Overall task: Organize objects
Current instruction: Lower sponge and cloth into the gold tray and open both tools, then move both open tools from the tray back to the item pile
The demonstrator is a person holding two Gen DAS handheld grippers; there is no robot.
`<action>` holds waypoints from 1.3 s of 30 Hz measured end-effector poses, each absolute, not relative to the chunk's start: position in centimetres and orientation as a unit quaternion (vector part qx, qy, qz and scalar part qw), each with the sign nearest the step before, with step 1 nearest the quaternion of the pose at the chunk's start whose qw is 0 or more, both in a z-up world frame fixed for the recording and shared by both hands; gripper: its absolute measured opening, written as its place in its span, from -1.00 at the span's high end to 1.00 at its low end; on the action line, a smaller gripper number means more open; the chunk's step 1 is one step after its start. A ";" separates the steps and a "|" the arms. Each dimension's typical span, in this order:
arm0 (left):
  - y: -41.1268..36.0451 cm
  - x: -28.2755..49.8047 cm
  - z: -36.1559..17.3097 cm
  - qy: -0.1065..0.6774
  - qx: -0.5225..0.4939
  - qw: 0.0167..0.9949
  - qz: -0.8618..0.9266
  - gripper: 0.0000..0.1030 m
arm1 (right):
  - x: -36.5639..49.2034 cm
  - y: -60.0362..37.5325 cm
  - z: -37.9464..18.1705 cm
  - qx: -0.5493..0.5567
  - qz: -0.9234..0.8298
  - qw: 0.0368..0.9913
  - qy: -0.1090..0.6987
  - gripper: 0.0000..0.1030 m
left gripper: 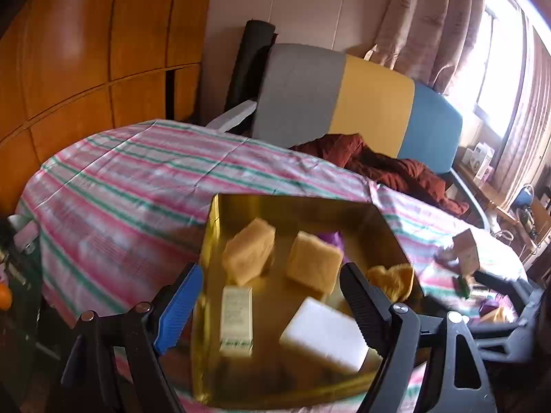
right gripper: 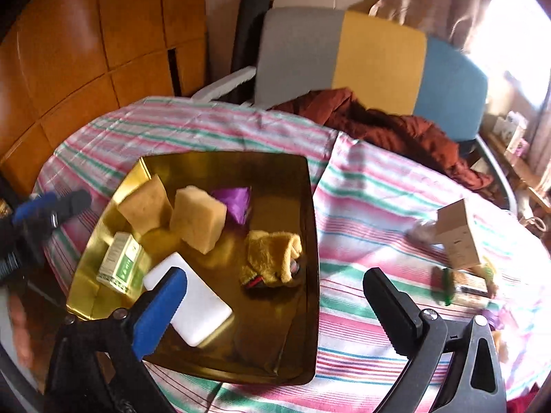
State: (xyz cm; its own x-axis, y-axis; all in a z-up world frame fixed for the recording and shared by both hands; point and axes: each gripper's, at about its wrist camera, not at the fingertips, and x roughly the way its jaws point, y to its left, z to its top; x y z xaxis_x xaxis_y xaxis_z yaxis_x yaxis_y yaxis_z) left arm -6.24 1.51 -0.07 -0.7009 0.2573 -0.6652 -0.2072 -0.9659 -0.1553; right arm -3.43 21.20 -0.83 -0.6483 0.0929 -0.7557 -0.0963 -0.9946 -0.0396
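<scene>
Sorting looks well along: the gold tray (right gripper: 311, 213) on the striped cloth (right gripper: 361, 206) of the counter already holds two tan sponges (right gripper: 198, 218), a white block (right gripper: 203, 313), a small green-and-white box (right gripper: 120, 263), a purple wrapper (right gripper: 236, 201) and a yellow plush cloth (right gripper: 272, 254). Both the left gripper (left gripper: 272, 296) and the right gripper (right gripper: 275, 296) stand with jaws wide apart and nothing between them. What remains loose lies to the right of the tray: a tilted cardboard box (right gripper: 459, 237) and a small green item (right gripper: 447, 287) just beside it, with other small things near the counter's right edge, too blurred to name. The next pick probably suits the right gripper, approaching the box across its narrow sides so it does not tip further. Bare cloth between tray and box gives clear room to travel; the tray's raised rim calls for a lift before crossing, and the loose things sit near the counter's drop.
</scene>
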 end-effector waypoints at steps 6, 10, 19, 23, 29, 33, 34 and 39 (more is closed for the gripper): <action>0.4 -4.6 -0.9 -0.040 -0.383 0.113 0.916 -0.61 | -1.5 19.4 1.6 -0.371 0.926 0.058 -0.027 -0.99; 0.3 -4.3 -1.1 -0.037 -0.387 0.110 0.915 -0.61 | -0.8 18.9 2.5 -0.359 0.931 0.049 -0.032 -0.99; 1.0 -4.0 -0.5 -0.031 -0.385 0.114 0.915 -0.61 | 0.1 18.5 3.2 -0.351 0.935 0.046 -0.033 -0.99; 1.2 -3.9 -0.5 -0.029 -0.386 0.115 0.915 -0.61 | 0.3 18.6 3.3 -0.349 0.936 0.046 -0.033 -0.99; 1.6 -3.8 -0.5 -0.025 -0.388 0.118 0.914 -0.61 | 0.3 18.8 3.3 -0.349 0.935 0.047 -0.033 -0.99; 1.9 -3.7 -0.5 -0.018 -0.388 0.119 0.914 -0.61 | 0.3 18.9 3.3 -0.349 0.935 0.048 -0.033 -0.99; 2.0 -3.7 -0.5 -0.016 -0.389 0.119 0.913 -0.61 | 0.4 19.0 3.2 -0.349 0.935 0.048 -0.032 -0.99; 3.0 -3.6 -0.3 0.001 -0.388 0.122 0.914 -0.61 | 0.5 19.6 2.9 -0.353 0.934 0.052 -0.030 -0.99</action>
